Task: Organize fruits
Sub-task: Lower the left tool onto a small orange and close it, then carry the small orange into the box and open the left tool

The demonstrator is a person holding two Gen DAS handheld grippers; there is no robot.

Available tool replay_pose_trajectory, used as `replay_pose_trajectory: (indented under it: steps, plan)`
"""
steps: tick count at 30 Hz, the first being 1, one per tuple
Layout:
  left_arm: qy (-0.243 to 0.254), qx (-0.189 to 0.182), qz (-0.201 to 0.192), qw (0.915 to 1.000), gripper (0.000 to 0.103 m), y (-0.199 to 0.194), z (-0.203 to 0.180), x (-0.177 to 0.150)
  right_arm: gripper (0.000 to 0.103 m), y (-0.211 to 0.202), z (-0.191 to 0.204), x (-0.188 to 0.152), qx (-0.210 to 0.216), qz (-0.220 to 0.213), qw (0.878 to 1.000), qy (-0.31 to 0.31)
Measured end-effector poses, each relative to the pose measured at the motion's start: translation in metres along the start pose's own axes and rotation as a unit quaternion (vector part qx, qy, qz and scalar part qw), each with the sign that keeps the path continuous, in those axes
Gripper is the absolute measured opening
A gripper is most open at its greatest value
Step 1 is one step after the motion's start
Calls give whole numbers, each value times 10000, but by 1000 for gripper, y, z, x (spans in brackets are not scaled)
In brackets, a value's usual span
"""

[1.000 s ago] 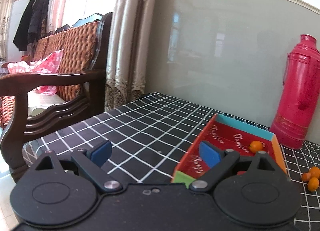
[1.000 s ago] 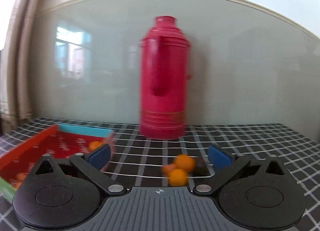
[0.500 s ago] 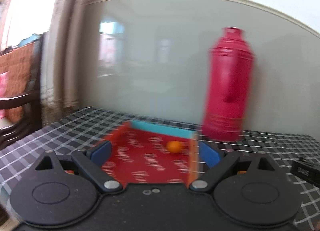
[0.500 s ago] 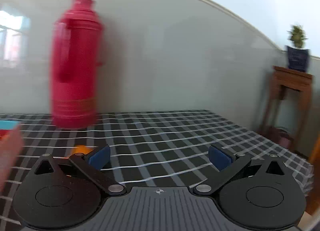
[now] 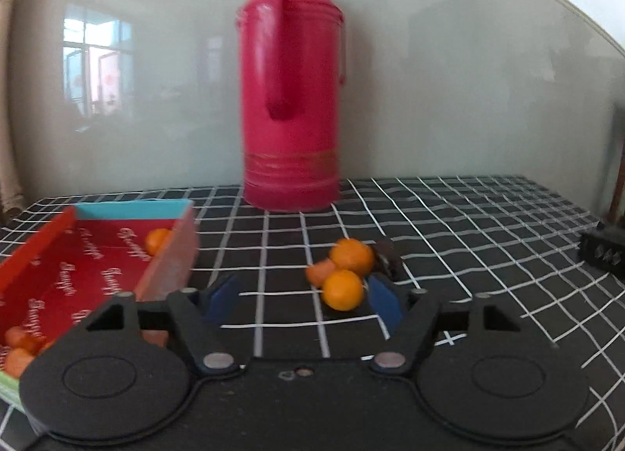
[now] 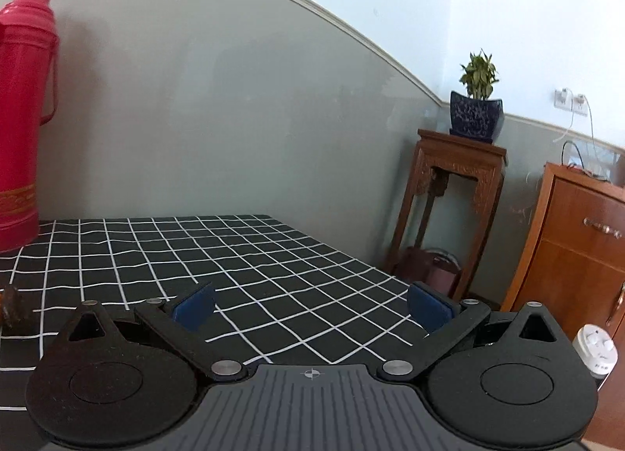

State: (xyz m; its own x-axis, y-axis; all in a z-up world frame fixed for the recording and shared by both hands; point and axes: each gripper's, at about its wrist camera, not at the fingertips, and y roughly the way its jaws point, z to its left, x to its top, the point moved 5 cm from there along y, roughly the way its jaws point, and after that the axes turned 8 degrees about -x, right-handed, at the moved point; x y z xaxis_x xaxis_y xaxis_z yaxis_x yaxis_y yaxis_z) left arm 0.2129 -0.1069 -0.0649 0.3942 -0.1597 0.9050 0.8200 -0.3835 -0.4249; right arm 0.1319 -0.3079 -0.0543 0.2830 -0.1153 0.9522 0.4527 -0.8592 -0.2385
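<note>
Two grippers have swung rightward since a second ago: the right gripper [image 6: 310,306], jaws wide apart, now faces bare checked tablecloth [image 6: 250,255]; the left gripper [image 5: 302,300], jaws just narrowing around nothing, now faces the loose oranges [image 5: 343,271], right of the red tray [image 5: 168,267].

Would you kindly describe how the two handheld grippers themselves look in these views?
Both are matte black plastic with two round discs, angled linkage arms on silver pivot pins, and blue finger pads. The left gripper has a smooth body; the right gripper has a ribbed grey one with a crosshair mark.
</note>
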Motion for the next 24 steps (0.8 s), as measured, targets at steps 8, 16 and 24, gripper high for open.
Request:
replay_pose_trajectory:
  steps: [8, 16, 24]
  plan:
    - [-35, -170, 378, 9991, 44, 40, -14, -2, 103, 0, 0, 2, 275, 94, 9995, 77]
    - [-408, -313, 785, 9956, 24, 61, -6, -2, 103, -1, 6, 1, 422, 81, 9991, 10]
    - [-617, -358, 731, 9948, 22, 61, -1, -3, 103, -1, 11, 1, 497, 88, 9987, -11]
